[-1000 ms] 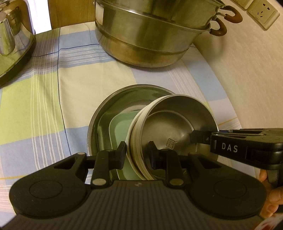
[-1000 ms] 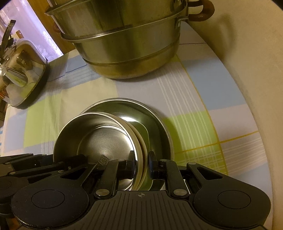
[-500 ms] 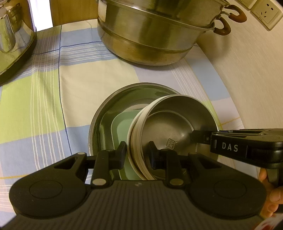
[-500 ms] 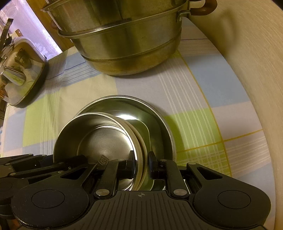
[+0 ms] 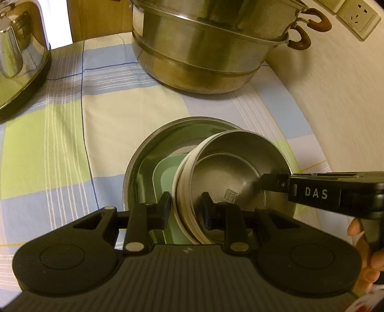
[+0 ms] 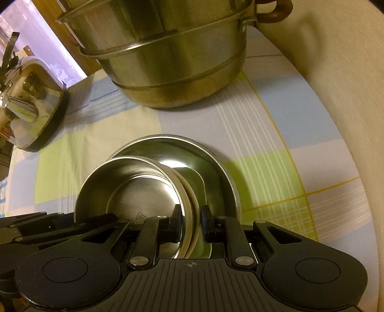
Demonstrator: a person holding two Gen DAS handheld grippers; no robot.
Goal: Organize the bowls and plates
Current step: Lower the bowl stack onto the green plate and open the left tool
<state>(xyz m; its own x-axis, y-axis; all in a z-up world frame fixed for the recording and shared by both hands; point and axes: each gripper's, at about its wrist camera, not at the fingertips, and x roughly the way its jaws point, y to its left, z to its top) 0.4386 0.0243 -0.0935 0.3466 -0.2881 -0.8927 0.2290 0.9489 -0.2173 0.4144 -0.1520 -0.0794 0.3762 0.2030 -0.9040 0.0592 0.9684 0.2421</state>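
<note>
A small steel bowl sits nested in a stack of cream bowls. The stack hangs tilted over a large steel dish that holds a pale green square plate. My left gripper is shut on the stack's left rim. From the right, my right gripper reaches in and clamps the opposite rim. In the right wrist view, the right gripper pinches the rims of the steel bowl and the cream bowls above the steel dish. The left gripper's body shows at the lower left.
A big two-tier steel steamer pot stands just behind the dish. A shiny kettle sits at the far left on the checked tablecloth. The wall with a socket is close on the right.
</note>
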